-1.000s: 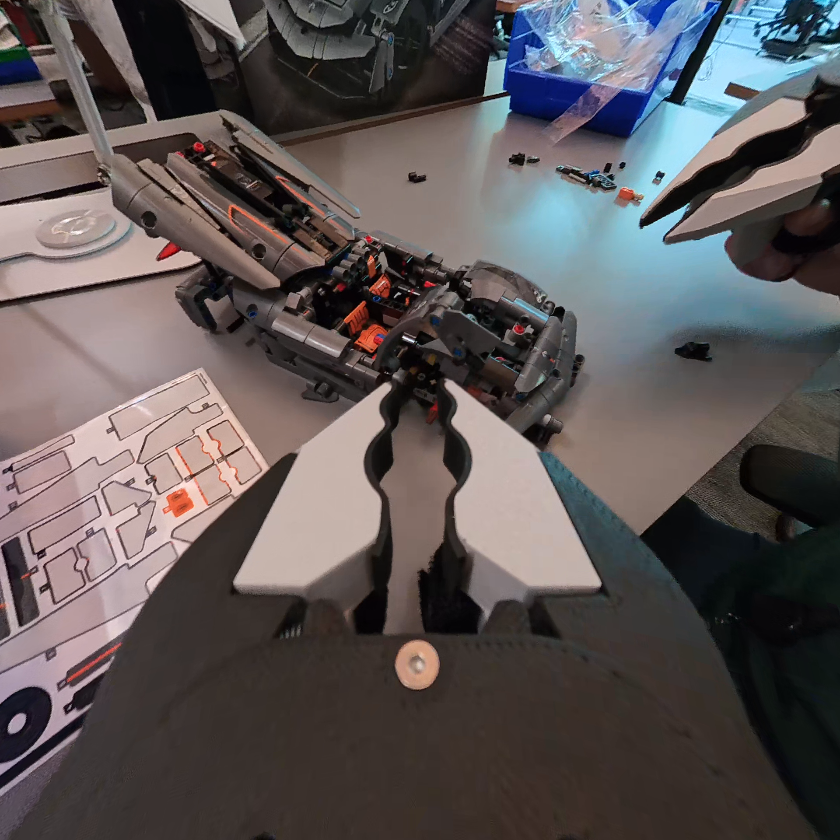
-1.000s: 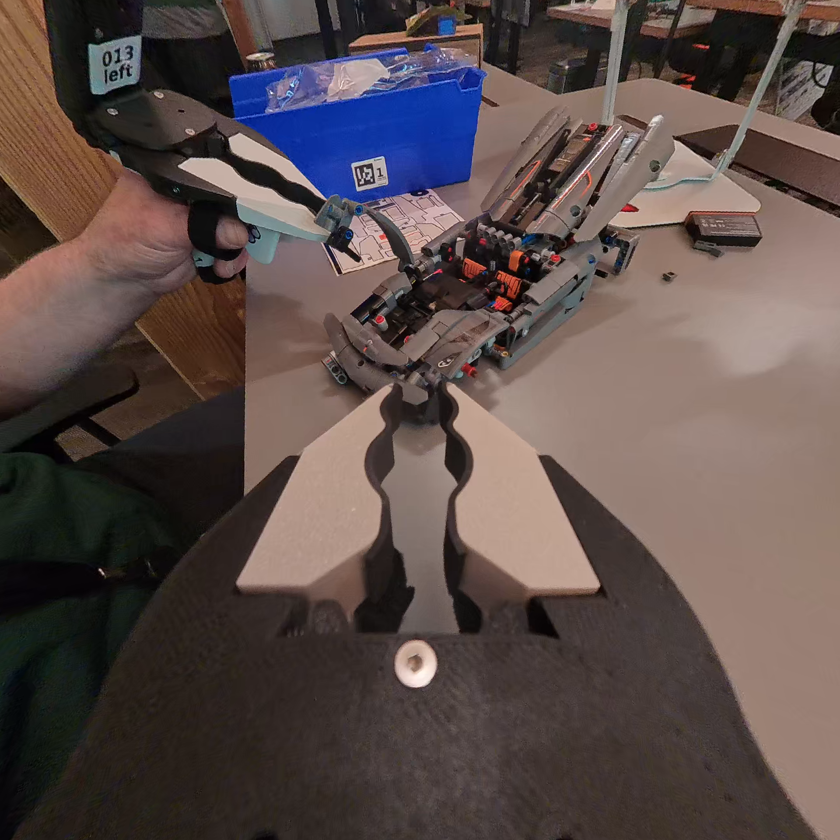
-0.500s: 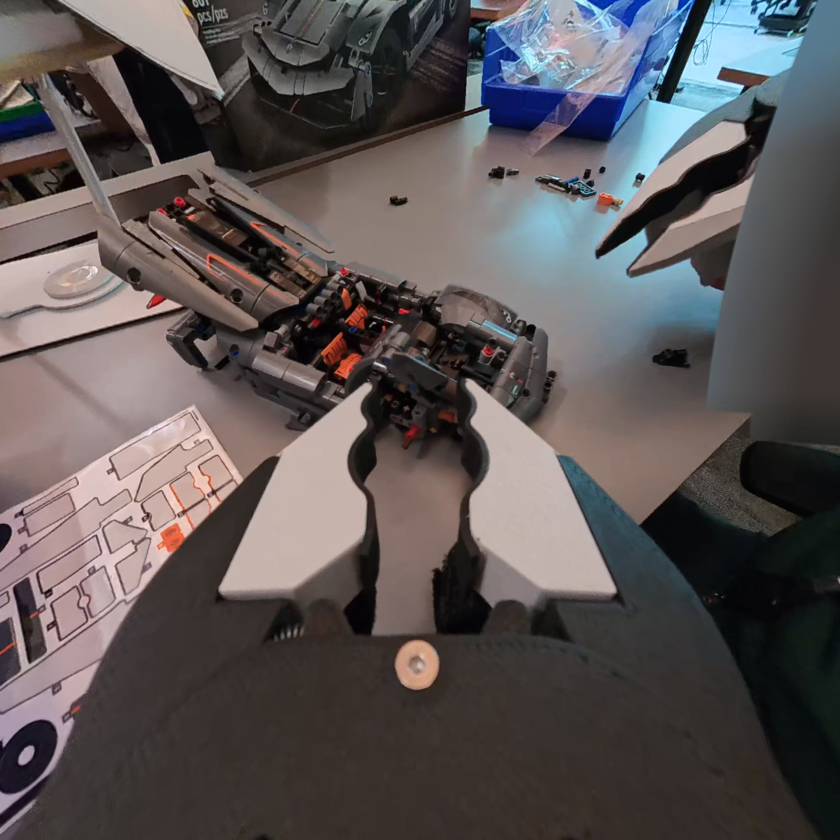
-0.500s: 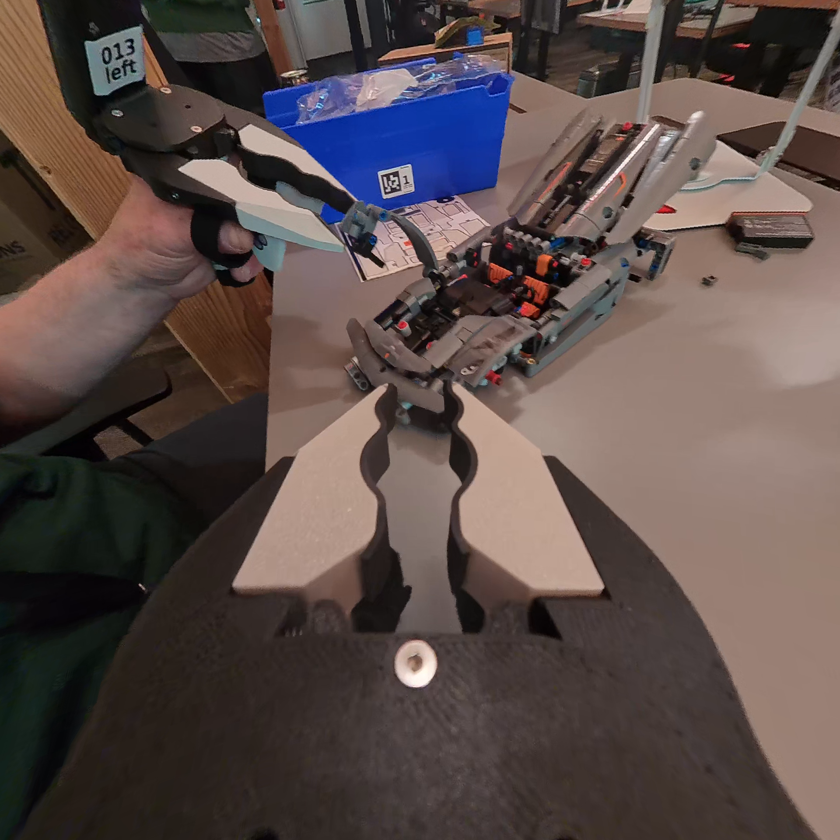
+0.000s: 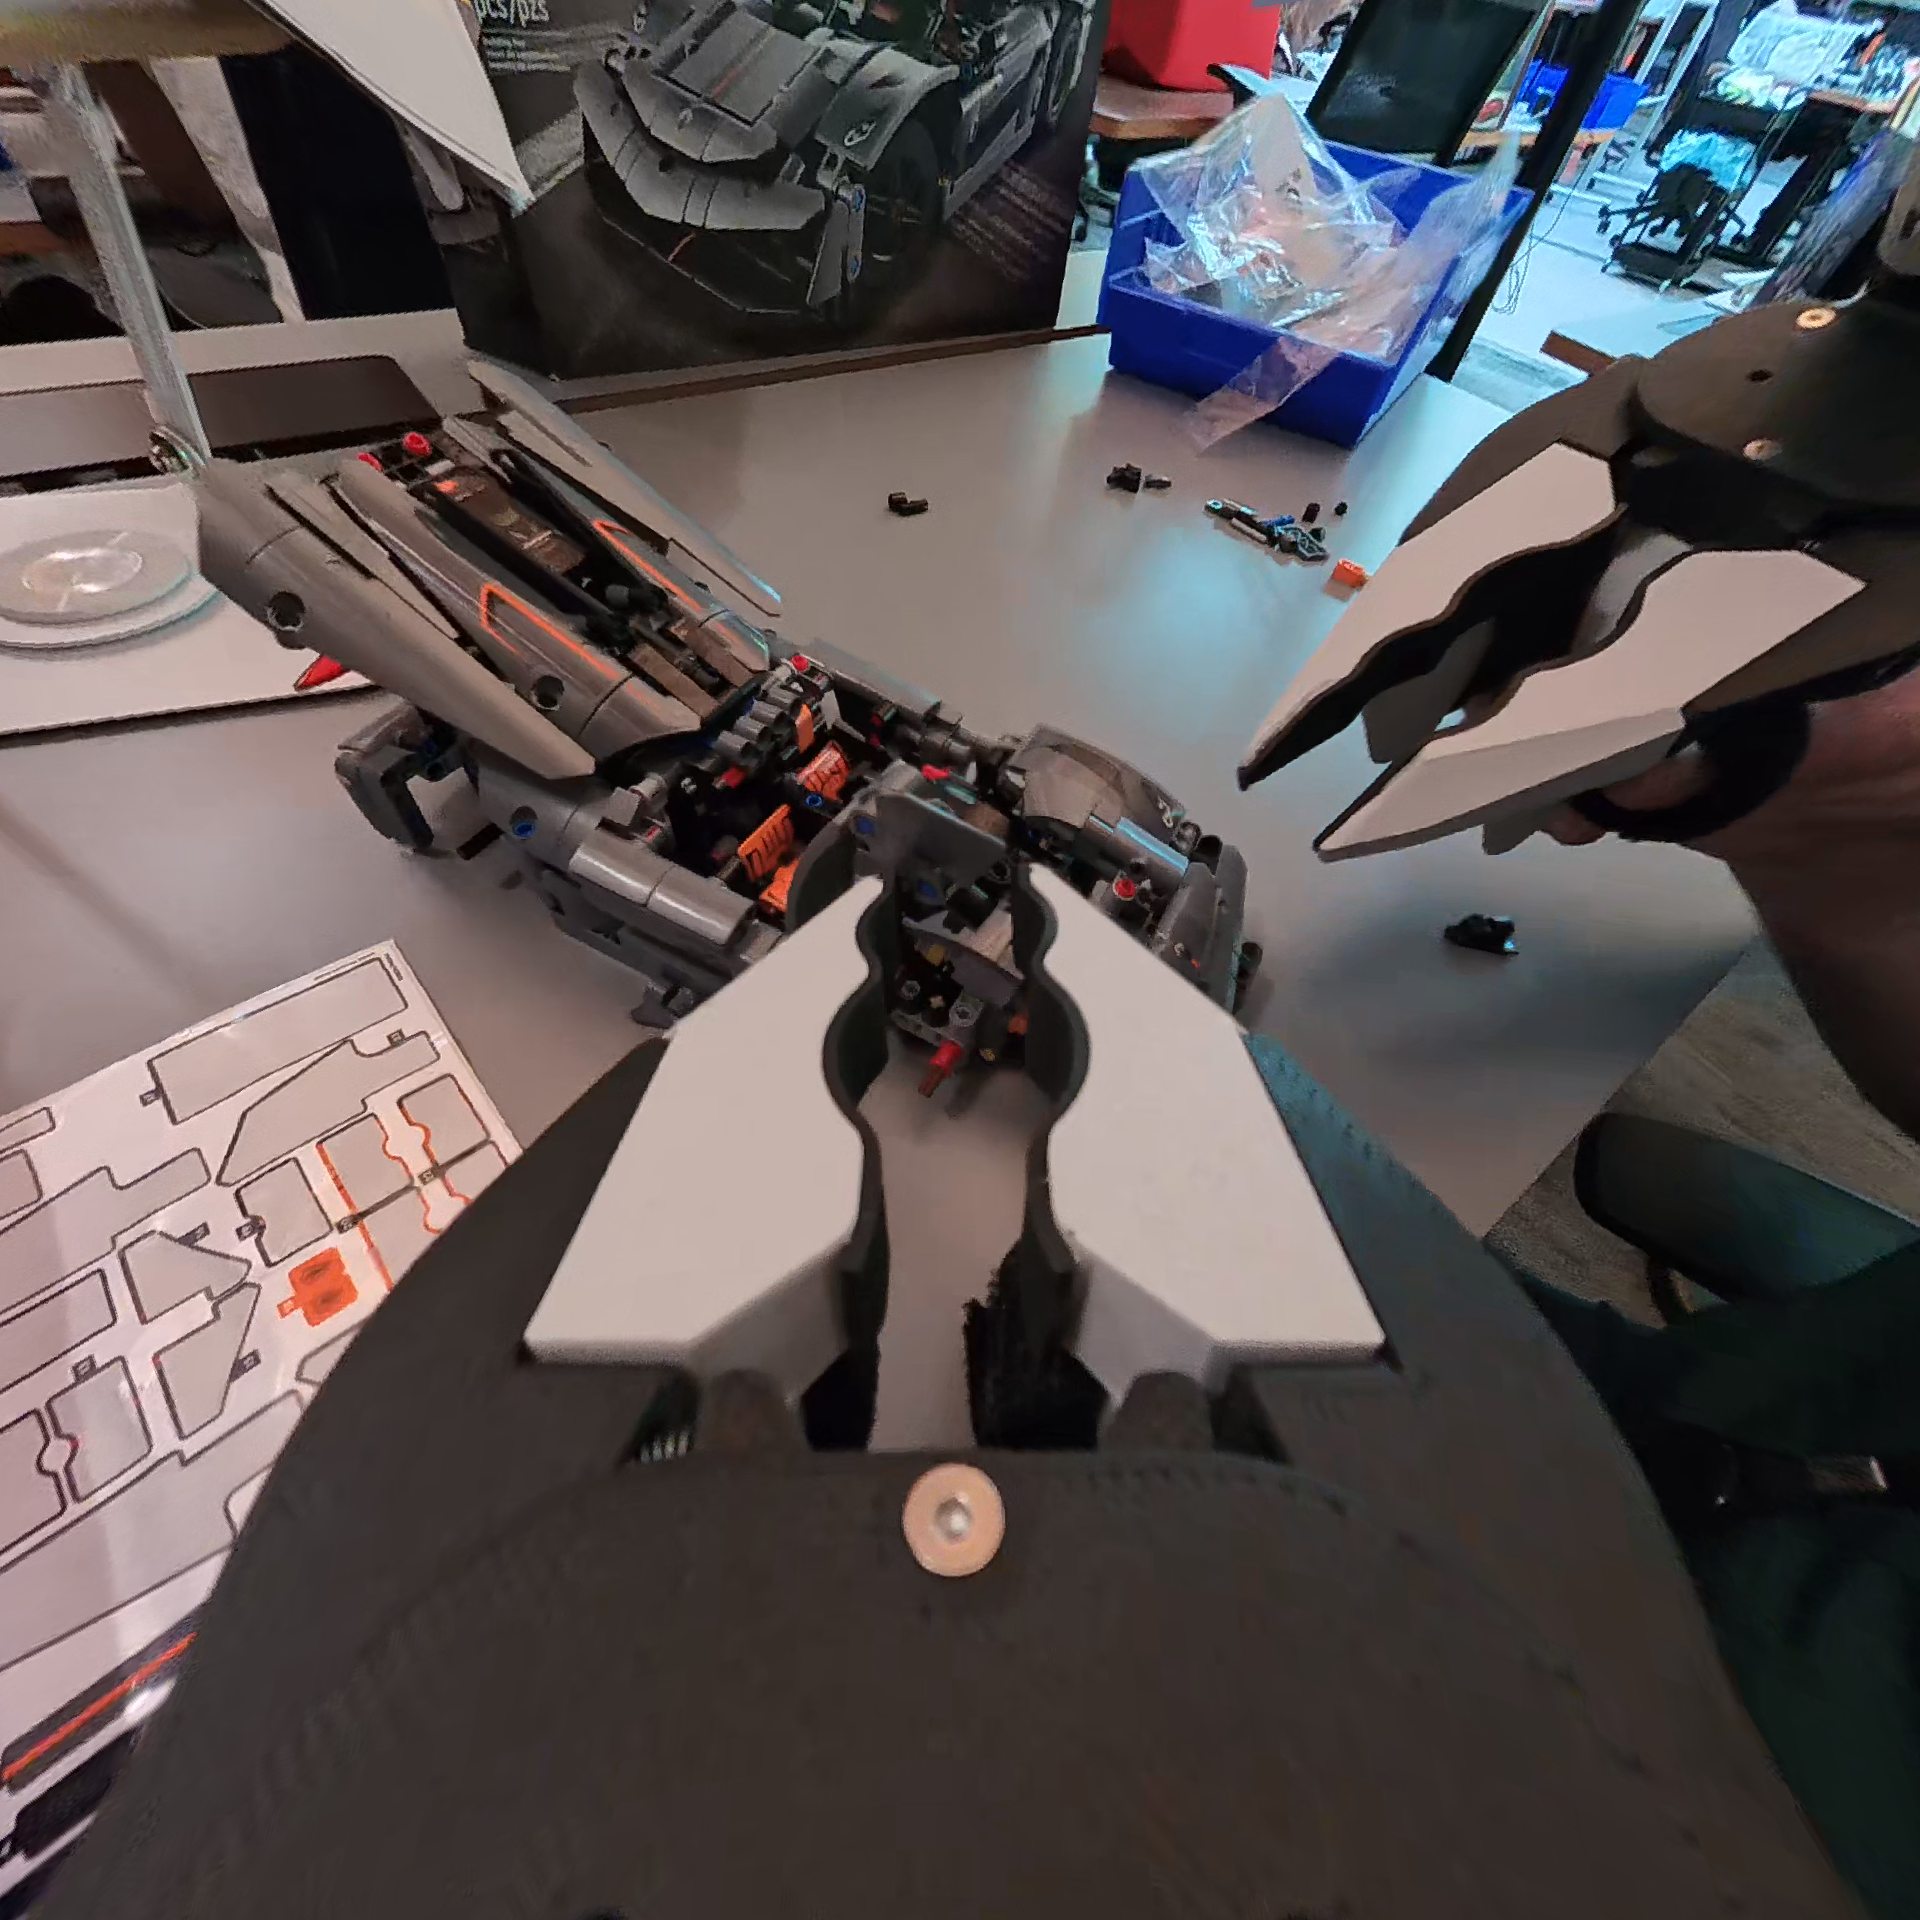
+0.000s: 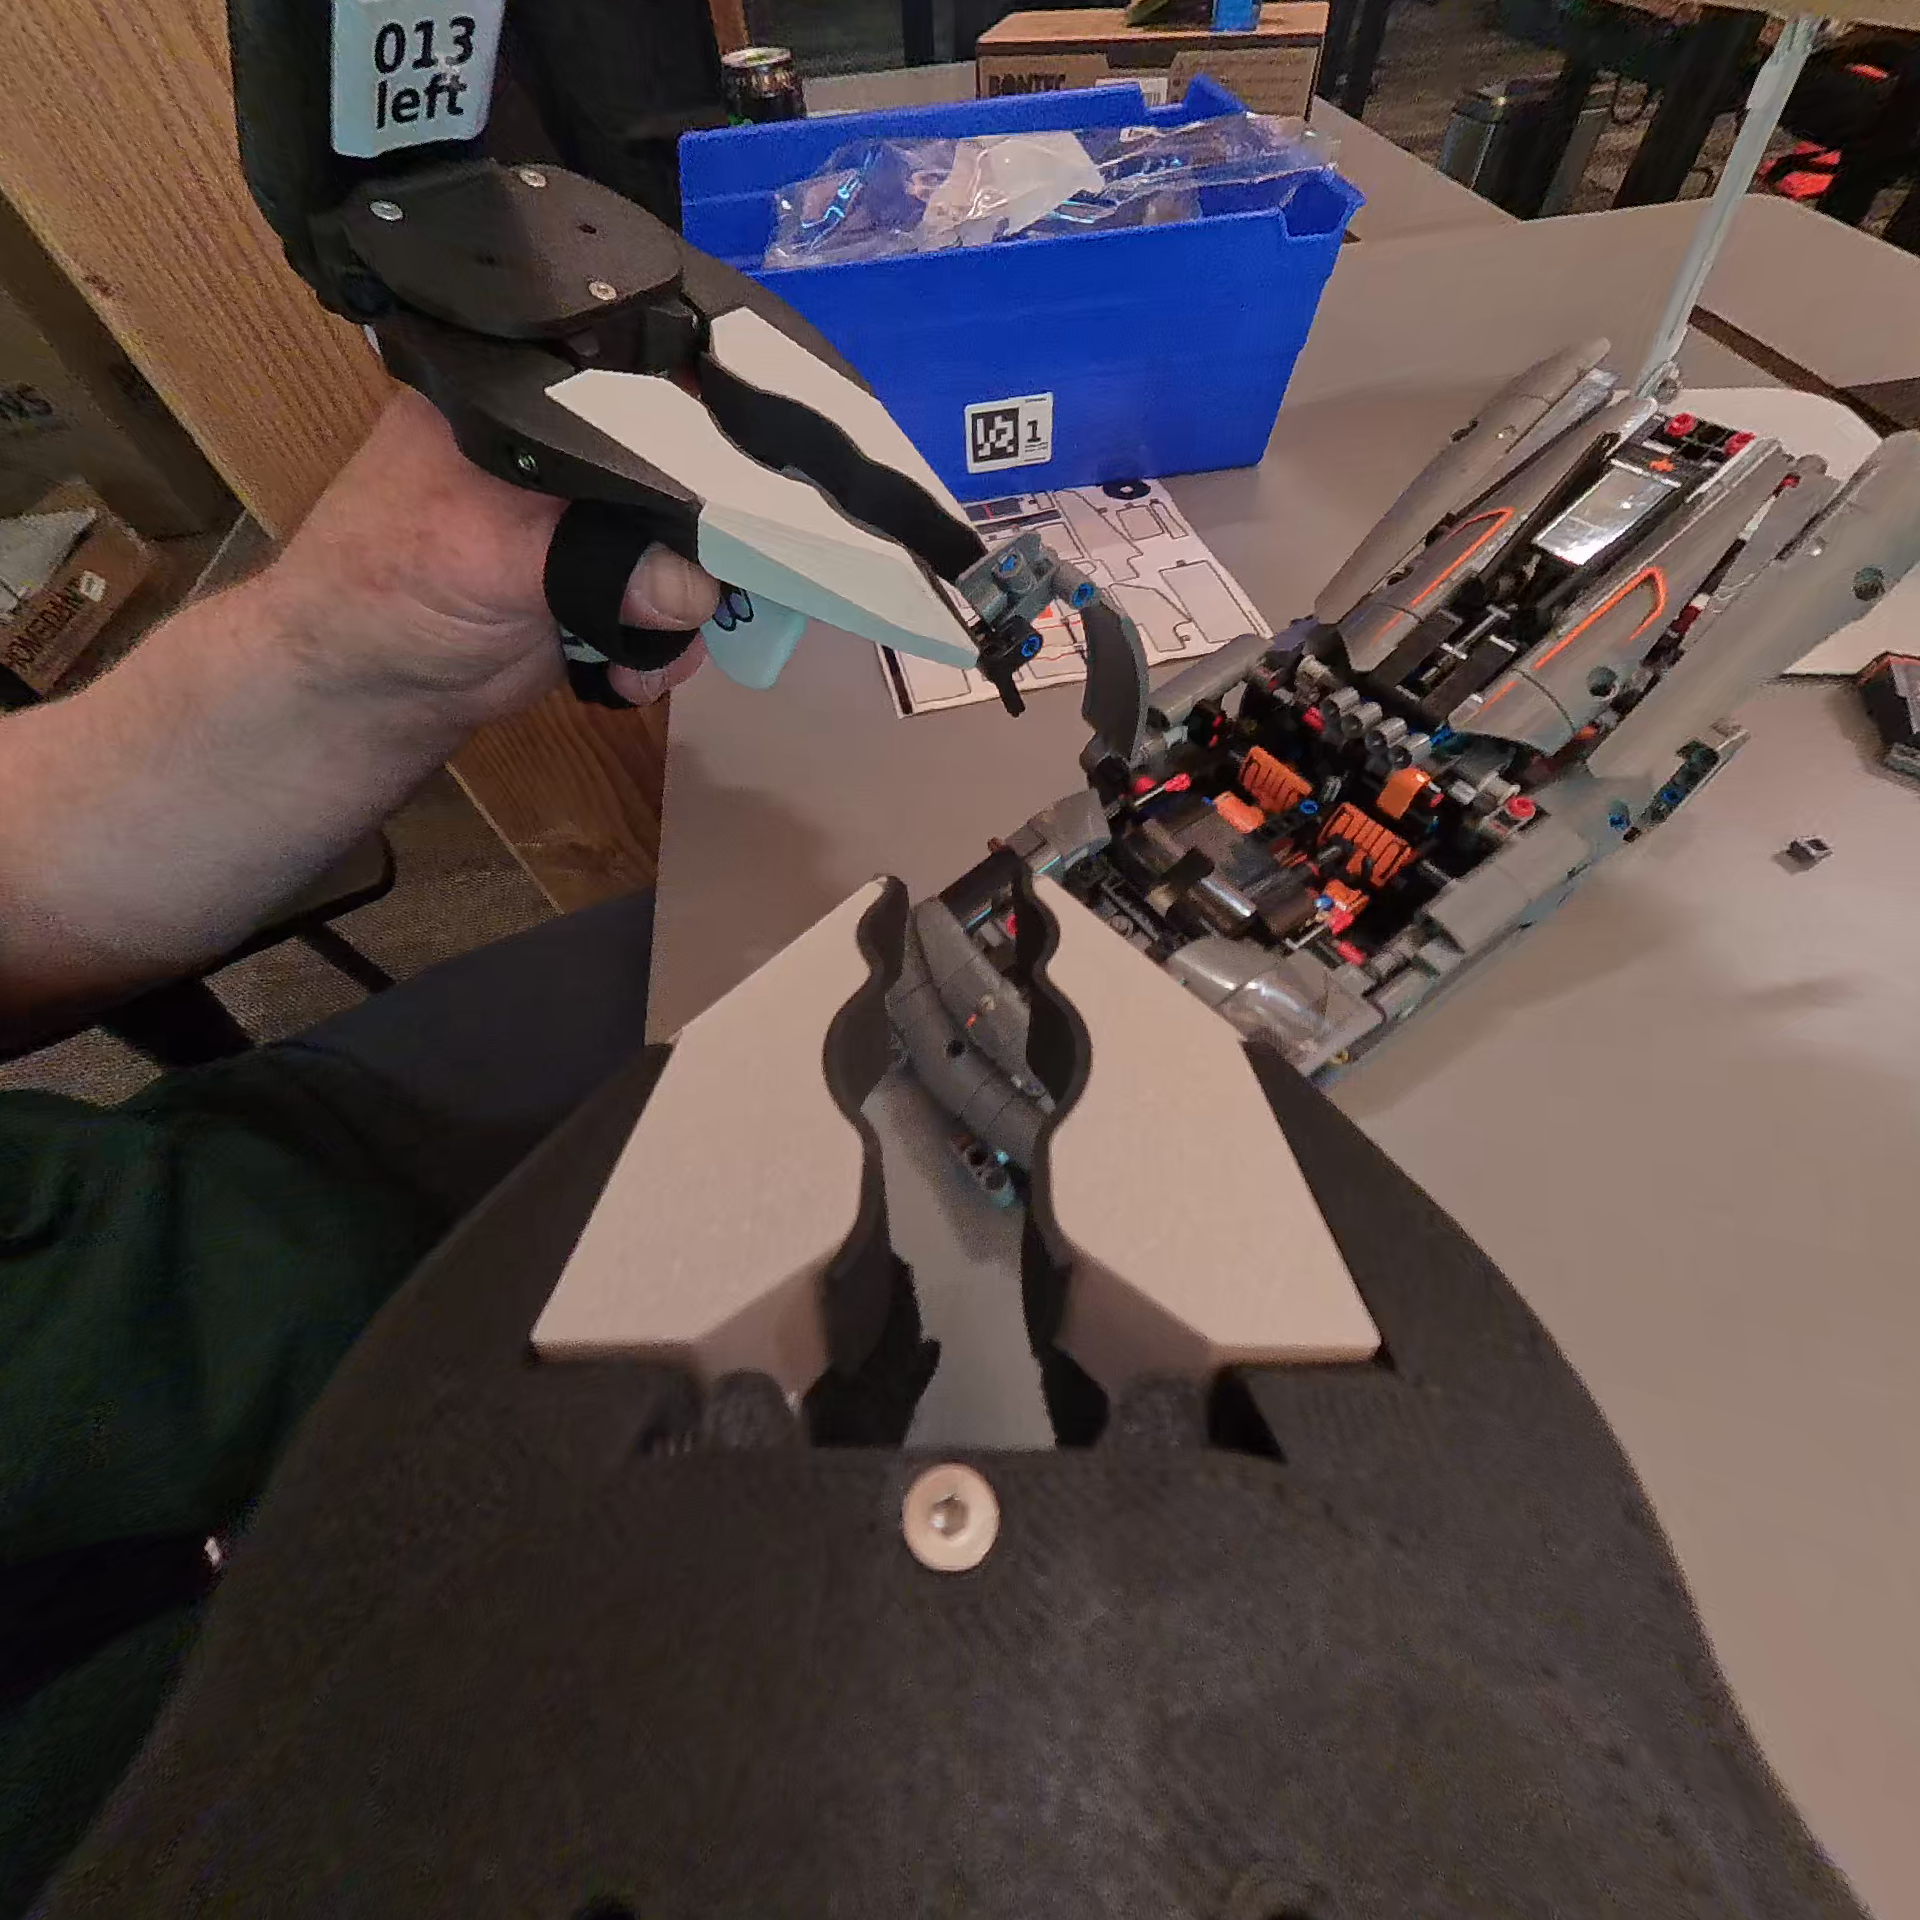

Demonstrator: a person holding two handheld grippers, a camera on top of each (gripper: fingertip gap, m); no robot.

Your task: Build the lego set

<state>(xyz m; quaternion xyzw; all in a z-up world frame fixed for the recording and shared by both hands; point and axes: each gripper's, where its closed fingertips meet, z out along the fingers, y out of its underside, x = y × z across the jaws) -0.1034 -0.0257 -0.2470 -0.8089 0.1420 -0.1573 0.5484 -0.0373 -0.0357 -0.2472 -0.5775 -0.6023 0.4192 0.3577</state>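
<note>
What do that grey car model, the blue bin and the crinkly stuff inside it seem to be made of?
Car model: hard moulded plastic by the look, matte grey panels with orange accents and some glossy strips catching light. Blue bin: rigid plastic, smooth with a slight sheen on its walls. The stuff inside: thin clear plastic bags, probably film, since they crumple, glint and show through.

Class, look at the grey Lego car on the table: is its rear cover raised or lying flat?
Raised. The rear cover tilts up from the Lego car, exposing the black and orange parts beneath it in both views.
</note>
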